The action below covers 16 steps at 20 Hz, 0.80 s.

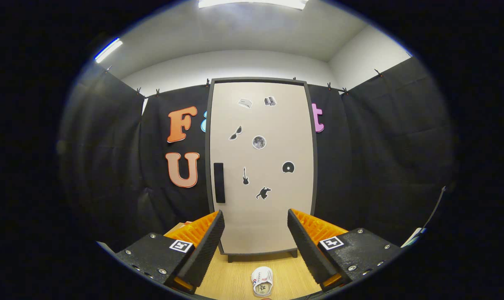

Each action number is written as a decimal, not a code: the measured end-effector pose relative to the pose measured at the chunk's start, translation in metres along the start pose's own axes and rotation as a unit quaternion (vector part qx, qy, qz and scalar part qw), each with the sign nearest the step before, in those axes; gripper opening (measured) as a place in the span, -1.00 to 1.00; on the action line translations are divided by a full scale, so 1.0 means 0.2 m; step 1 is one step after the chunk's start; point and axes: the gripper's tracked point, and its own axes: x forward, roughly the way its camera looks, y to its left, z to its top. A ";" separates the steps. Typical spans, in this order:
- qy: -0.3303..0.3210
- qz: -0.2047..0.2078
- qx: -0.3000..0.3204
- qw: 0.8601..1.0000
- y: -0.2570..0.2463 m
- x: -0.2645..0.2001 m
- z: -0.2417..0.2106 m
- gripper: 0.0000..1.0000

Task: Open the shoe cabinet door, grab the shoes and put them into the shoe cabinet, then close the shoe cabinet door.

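Nearest, the gripper (256,237) hangs with its 2 fingers spread wide, holding nothing. Between them, low on the pale wooden tabletop (229,279), lies 1 small white shoe with red and blue trim (262,281), touching neither finger. Just beyond the shoe stands the tall beige shoe cabinet with a dark frame (261,166), its door shut flush. A black vertical bar handle (219,182) sits near the door's left edge, and small stickers (259,142) dot the panel. Behind the cabinet hangs the black cloth wall (381,158).

By this layout, no step looks done: the door is not yet opened, the shoe is still outside, and closing comes last. The handle seems the 1st target.
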 end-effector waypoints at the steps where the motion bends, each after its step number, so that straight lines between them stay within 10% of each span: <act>1: 0.000 -0.001 -0.001 1.000 -0.01 0.00 0.00 0.90; 16: 0.007 0.037 -0.006 0.999 0.16 0.15 -0.03 0.90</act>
